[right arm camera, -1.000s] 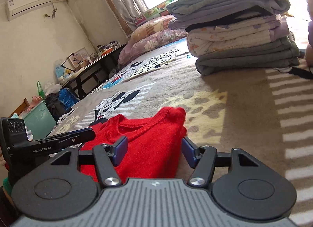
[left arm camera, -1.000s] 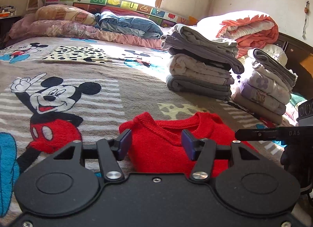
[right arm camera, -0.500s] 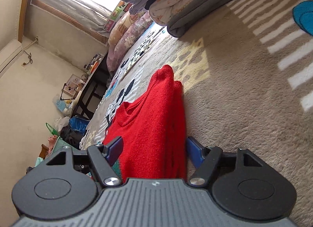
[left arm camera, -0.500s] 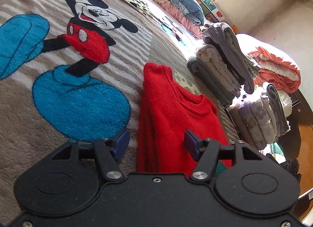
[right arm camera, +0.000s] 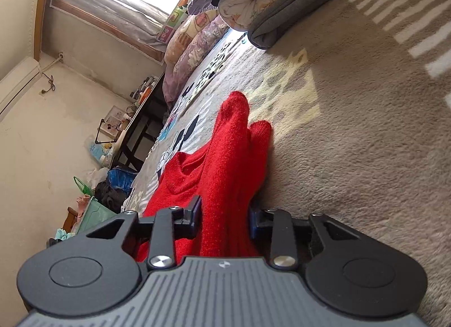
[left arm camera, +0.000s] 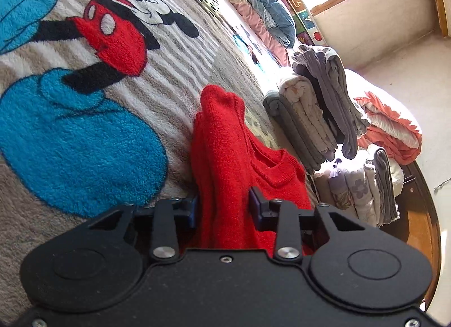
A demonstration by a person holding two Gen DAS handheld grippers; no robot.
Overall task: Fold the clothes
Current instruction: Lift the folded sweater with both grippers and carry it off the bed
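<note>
- Blanket (left arm camera: pixel 84 135) with a cartoon mouse print covers the bed; everything else sits on it.
- Stacks of folded clothes (left arm camera: pixel 318 107) stand on the blanket beyond the red sweater's collar end, near a heap of orange and white bedding (left arm camera: pixel 391 132).
- Red sweater (left arm camera: pixel 225 158) lies folded lengthwise on the blanket, neckline toward the stacks, one long edge in each tong.
- Left gripper (left arm camera: pixel 224 207) has its blue pads pressed against a thick fold of the sweater.
- Right gripper (right arm camera: pixel 225 214) likewise clamps the opposite folded edge.
</note>
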